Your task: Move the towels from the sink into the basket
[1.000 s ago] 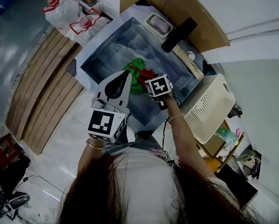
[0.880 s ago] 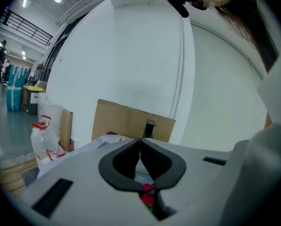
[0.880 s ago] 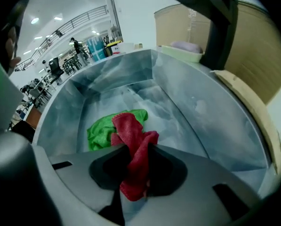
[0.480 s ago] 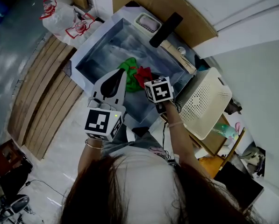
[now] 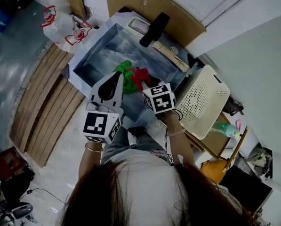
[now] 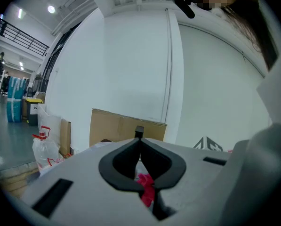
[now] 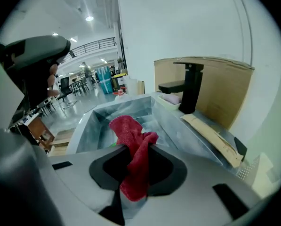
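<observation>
Between right gripper (image 7: 140,146) jaws: red towel (image 7: 127,126), clamped, bunched, raised over sink (image 5: 89,55). Left gripper (image 6: 139,141) jaws pressed together, empty. Green towel (image 5: 124,73) lies in the basin at 12 o'clock of left jaws. Basket (image 5: 205,102) at 3 o'clock, beside sink.

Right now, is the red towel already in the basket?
No, the red towel hangs clamped in the right gripper over the sink, and the basket stands apart beside the sink.
</observation>
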A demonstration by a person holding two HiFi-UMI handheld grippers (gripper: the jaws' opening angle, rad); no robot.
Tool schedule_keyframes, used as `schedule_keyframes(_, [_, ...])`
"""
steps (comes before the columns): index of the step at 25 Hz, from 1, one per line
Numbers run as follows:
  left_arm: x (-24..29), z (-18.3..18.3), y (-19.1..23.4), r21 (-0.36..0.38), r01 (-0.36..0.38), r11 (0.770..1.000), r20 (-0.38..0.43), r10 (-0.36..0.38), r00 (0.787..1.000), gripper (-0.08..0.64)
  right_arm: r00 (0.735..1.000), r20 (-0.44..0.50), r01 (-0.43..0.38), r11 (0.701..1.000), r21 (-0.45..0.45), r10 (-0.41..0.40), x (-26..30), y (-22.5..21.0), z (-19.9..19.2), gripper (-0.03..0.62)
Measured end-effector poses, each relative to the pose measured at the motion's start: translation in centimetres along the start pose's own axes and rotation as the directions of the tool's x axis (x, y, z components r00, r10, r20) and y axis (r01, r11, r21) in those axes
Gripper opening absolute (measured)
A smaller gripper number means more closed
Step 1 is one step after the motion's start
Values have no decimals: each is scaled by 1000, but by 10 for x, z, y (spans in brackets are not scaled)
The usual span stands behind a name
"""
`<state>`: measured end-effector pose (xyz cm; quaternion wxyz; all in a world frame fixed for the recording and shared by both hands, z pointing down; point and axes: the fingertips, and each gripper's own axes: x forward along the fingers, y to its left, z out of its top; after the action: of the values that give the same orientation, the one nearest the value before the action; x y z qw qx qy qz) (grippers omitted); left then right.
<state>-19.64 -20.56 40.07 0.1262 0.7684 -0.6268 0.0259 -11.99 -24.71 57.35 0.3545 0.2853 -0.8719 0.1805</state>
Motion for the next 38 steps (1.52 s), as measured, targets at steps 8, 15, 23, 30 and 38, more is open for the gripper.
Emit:
schedule_keyframes(8, [-12, 12, -33, 36, -11, 999, 31, 10, 999, 9, 989, 144, -14, 1000, -5, 14, -56, 1, 20, 103])
schedule_keyframes(15, [-16, 22, -71, 69, 5, 998, 52, -9, 999, 9, 974, 227, -20, 1000, -22, 24, -102, -2, 25, 103])
schedule_keyframes(23, [-12, 34, -120, 115, 50, 992, 71, -59, 996, 9, 956, 294, -4, 1000, -24, 11, -148, -15, 19, 103])
schedule_keyframes(30, [-4, 35, -166, 150, 116, 982, 65, -127, 990, 10, 943, 331, 21, 1000, -3, -19, -182, -31, 4, 103])
schedule_keyframes(38, [4, 33, -216, 185, 195, 963, 52, -208, 977, 9, 929, 358, 84, 996, 33, -90, -219, -61, -17, 103])
